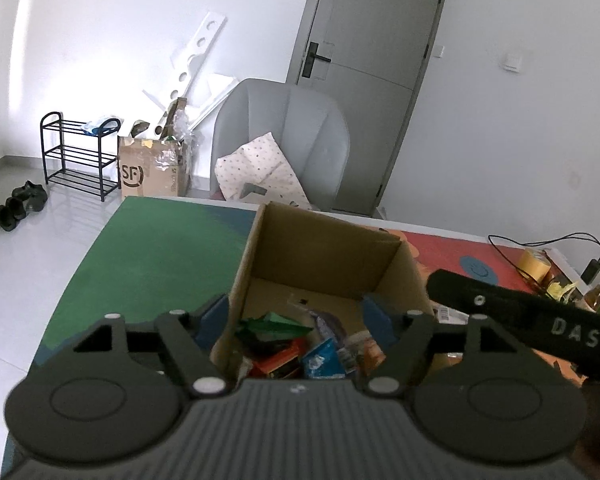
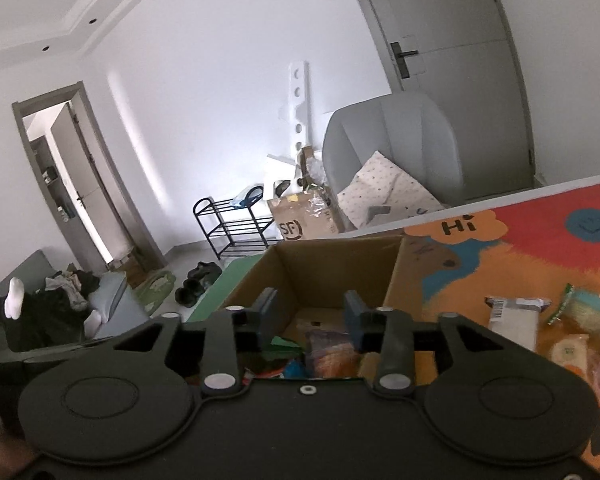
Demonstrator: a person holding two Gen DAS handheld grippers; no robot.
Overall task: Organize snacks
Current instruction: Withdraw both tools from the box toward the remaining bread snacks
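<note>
An open cardboard box (image 1: 324,248) stands on the colourful table mat, with several snack packets in its bottom: a green one (image 1: 276,322), an orange one (image 1: 280,360) and a blue one (image 1: 324,358). My left gripper (image 1: 296,316) hangs open over the box. Its left finger is outside the box's left wall and its right finger is above the inside. My right gripper (image 2: 312,314) is open above the same box (image 2: 332,268), with a purple-orange packet (image 2: 330,350) lying below its fingers, not pinched. More snack packets lie on the mat to the right, among them a white one (image 2: 514,320) and a green-edged one (image 2: 588,308).
A black part marked "DAS" (image 1: 540,320) crosses the right side of the left wrist view. A yellow tape roll (image 1: 534,264), a bottle (image 1: 598,290) and a cable lie at the table's far right. A grey chair (image 1: 284,128) with a cushion stands beyond the far edge.
</note>
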